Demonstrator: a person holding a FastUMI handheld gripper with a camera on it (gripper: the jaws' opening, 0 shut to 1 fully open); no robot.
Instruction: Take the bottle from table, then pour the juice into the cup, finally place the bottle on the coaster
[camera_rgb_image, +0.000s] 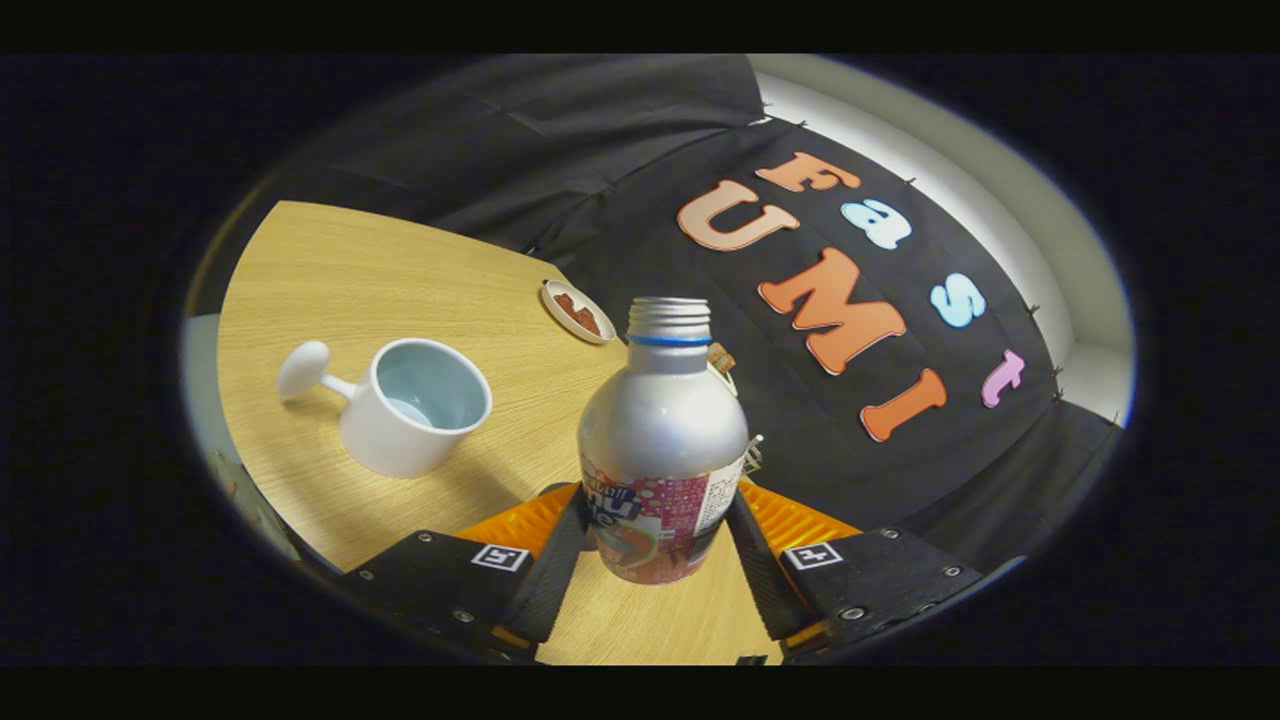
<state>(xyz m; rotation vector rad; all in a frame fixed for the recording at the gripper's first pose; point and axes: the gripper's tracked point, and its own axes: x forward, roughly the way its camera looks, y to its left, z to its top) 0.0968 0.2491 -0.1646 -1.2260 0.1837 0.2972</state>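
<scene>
Bottle (660, 450) sits between the jaws, which pinch it from both sides low on its labelled body. The gripper (660, 540) holds it so that the silver shoulder and threaded neck rise ahead of the fingers (560, 545); the cap is off and a blue ring circles the neck. Whether its base touches the worktop (330, 270) or hangs just above it, I cannot tell. The whole scene looks tilted.

Off to the left of the bottle, a little way beyond the fingers, stands a white cup (415, 405) with a pale blue inside and a knobbed handle pointing away from the bottle. Farther back, near the worktop's far edge, lies a small round coaster (577, 312) with a reddish-brown patch on it, well apart from the cup and just behind the bottle's neck.
</scene>
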